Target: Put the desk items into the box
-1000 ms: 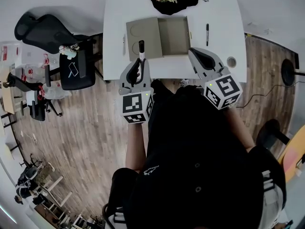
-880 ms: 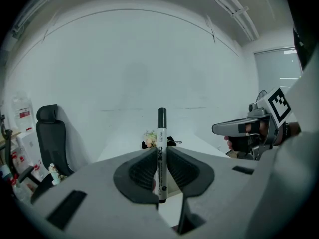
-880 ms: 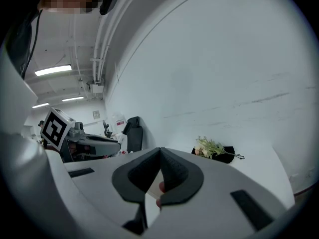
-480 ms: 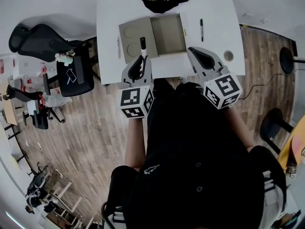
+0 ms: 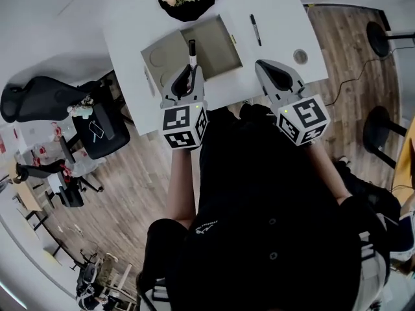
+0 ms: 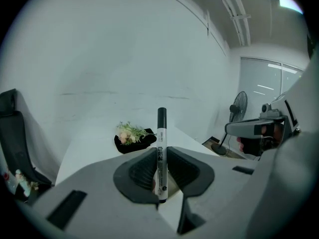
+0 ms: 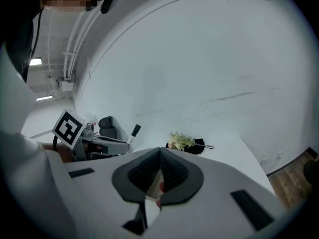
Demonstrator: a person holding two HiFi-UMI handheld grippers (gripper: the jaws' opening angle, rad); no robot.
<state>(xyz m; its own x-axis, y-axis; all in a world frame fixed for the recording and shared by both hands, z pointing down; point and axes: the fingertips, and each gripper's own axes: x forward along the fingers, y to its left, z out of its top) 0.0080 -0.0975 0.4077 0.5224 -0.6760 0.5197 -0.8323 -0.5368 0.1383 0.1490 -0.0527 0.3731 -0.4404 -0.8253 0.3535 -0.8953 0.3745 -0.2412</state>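
Left claw (image 5: 189,75) pinches the marker (image 5: 192,52) low; right claw (image 5: 275,76) closed, empty. Marker could pivot, missing the box (image 5: 219,43).

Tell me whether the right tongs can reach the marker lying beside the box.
Probably yes: nothing on the desk stands between the right tongs and that marker. Their jaws are together, so they'd need to open first.
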